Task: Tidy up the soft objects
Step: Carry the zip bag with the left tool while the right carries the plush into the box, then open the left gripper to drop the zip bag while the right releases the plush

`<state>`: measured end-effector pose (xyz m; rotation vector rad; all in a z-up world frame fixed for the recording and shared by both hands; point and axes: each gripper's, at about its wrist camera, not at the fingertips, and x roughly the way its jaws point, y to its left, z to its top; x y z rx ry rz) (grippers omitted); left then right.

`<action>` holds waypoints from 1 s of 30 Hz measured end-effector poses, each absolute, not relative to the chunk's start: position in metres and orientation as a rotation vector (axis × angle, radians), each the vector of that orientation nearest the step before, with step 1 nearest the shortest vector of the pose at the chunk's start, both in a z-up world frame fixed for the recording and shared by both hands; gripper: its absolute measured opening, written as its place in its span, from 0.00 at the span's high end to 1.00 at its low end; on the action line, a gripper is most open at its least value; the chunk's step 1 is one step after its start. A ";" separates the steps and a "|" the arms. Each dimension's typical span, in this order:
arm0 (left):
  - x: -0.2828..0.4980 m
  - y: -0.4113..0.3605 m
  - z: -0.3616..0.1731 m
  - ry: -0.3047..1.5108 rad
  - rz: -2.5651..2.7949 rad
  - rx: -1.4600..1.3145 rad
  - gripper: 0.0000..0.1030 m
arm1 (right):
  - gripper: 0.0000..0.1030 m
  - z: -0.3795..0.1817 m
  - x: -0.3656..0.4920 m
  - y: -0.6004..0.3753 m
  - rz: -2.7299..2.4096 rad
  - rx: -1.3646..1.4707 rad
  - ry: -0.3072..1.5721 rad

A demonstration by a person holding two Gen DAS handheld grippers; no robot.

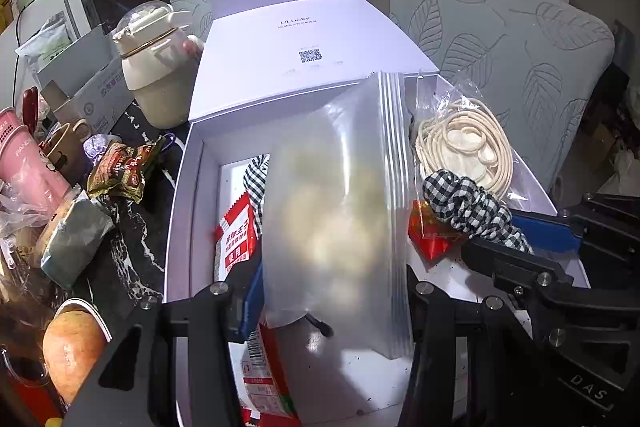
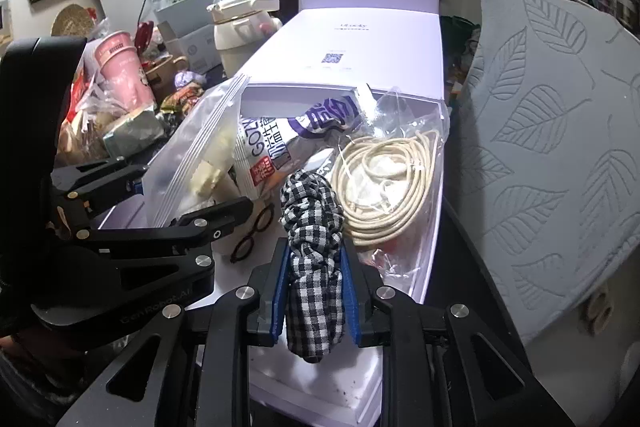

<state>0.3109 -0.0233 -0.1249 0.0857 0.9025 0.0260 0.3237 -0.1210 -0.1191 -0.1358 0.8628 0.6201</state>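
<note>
Right gripper [image 2: 314, 301], jaws clamped on a checked cloth [image 2: 314, 267]; left gripper [image 1: 332, 311], jaws pinching a zip bag [image 1: 336, 195], both above the open white box [image 1: 176, 211]. Beyond, a bagged cord coil [image 2: 384, 195]. Risk: the lowering cloth could snag it.

A dark marbled tabletop [image 1: 132, 259] carries the open white box [image 1: 176, 227], ahead of the left claw [image 1: 328, 291]. Left of that claw lie a crumpled snack wrapper [image 1: 120, 171], a grey-green packet [image 1: 76, 239], a cream jug [image 1: 156, 67] and pink cups [image 1: 24, 163].
</note>
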 end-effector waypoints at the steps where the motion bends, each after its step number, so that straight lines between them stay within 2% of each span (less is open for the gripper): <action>1: 0.311 -0.024 -0.125 0.905 0.028 0.089 0.54 | 0.77 -0.118 0.323 -0.120 0.614 -0.143 0.862; 3: 0.311 -0.025 -0.125 0.914 0.034 0.102 0.53 | 0.75 -0.117 0.322 -0.120 0.599 -0.158 0.859; 8: 0.309 -0.032 -0.125 0.929 0.050 0.146 0.53 | 0.61 -0.111 0.318 -0.124 0.551 -0.188 0.848; 21: 0.305 -0.034 -0.112 0.927 0.046 0.095 0.53 | 0.61 -0.095 0.306 -0.138 0.495 -0.220 0.835; 24: 0.302 -0.036 -0.107 0.924 0.060 0.103 0.53 | 0.57 -0.089 0.303 -0.141 0.490 -0.218 0.826; 28: 0.300 -0.035 -0.097 0.916 0.076 0.100 0.40 | 0.56 -0.082 0.300 -0.144 0.490 -0.209 0.811; 30: 0.297 -0.034 -0.091 0.904 0.082 0.095 0.40 | 0.56 -0.076 0.298 -0.144 0.495 -0.210 0.802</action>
